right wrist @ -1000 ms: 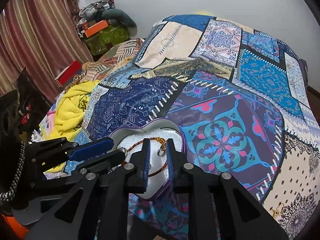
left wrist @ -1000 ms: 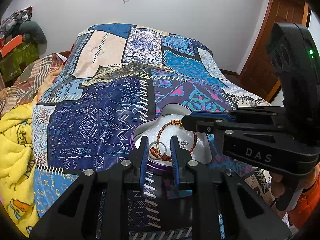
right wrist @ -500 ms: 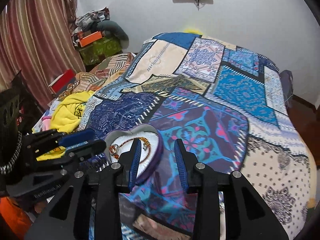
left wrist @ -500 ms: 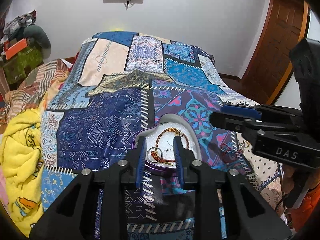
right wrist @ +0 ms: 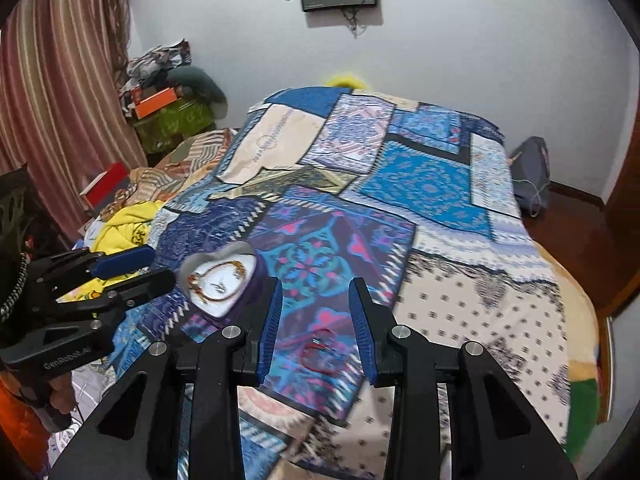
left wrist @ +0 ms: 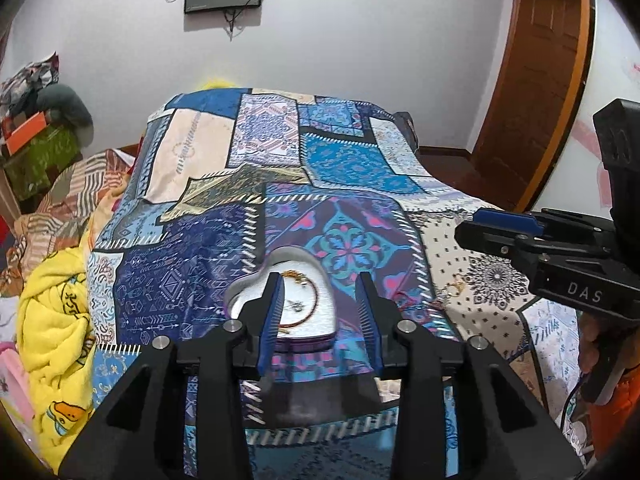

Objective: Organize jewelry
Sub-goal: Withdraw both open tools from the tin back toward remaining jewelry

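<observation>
A heart-shaped purple jewelry box [left wrist: 248, 286] with a white lining sits on the patchwork bedspread; it also shows in the right wrist view [right wrist: 224, 308]. A red-orange beaded bracelet [left wrist: 314, 300] and small silver pieces lie in it. My left gripper [left wrist: 320, 320] is open and empty, raised just in front of the box. My right gripper [right wrist: 316, 320] is open and empty, to the right of the box. A red bracelet [right wrist: 320, 354] lies blurred on the bedspread between its fingers. A small gold piece [left wrist: 454, 288] lies right of the box.
The patchwork bedspread [left wrist: 340, 160] covers the bed. A yellow blanket [left wrist: 52, 320] is bunched at the left. Clutter and boxes [right wrist: 168, 112] stand by the striped curtain [right wrist: 52, 120]. A wooden door [left wrist: 532, 80] is at the right. A grey bag [right wrist: 528, 168] lies on the floor.
Both grippers have opened and pulled back and up from the box. The right gripper has swung to the right, over a red bracelet on the bedspread.
</observation>
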Available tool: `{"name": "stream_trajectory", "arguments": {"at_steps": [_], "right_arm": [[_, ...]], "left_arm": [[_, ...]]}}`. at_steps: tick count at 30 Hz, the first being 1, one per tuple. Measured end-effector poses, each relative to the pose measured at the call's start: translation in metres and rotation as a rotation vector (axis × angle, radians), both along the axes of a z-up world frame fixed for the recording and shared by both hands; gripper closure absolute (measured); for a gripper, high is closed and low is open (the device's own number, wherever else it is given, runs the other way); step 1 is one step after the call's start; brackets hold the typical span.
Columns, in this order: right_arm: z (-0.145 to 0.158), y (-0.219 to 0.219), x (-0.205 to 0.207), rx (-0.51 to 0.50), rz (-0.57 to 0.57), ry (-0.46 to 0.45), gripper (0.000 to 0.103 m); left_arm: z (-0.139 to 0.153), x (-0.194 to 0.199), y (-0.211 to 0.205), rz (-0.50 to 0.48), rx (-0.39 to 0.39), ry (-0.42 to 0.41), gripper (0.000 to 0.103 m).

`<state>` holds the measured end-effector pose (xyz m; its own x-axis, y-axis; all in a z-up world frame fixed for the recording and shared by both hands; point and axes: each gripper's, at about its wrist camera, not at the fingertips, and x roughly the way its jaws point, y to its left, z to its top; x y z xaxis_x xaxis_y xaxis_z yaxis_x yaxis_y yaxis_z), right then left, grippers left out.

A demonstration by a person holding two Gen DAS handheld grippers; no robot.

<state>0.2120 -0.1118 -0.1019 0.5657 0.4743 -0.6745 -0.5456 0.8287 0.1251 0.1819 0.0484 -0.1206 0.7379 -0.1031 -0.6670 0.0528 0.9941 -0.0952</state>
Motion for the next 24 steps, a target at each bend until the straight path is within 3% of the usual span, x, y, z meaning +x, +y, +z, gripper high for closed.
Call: {"name": "stream_trajectory", "arguments": {"at_steps": [13,24], "right_arm": [[-0.013,-0.077,0.007,-0.06,-0.134,0.018,0.072],[-0.053,-0.098,0.013,-0.084,-0.124,0.133,0.072]], "left_arm": [[-0.003,0.011,-0.052,-0.092,-0.006,0.039,0.06],[-0.051,0.029,-0.08,-0.154,-0.031,0.182,0.06]]}}
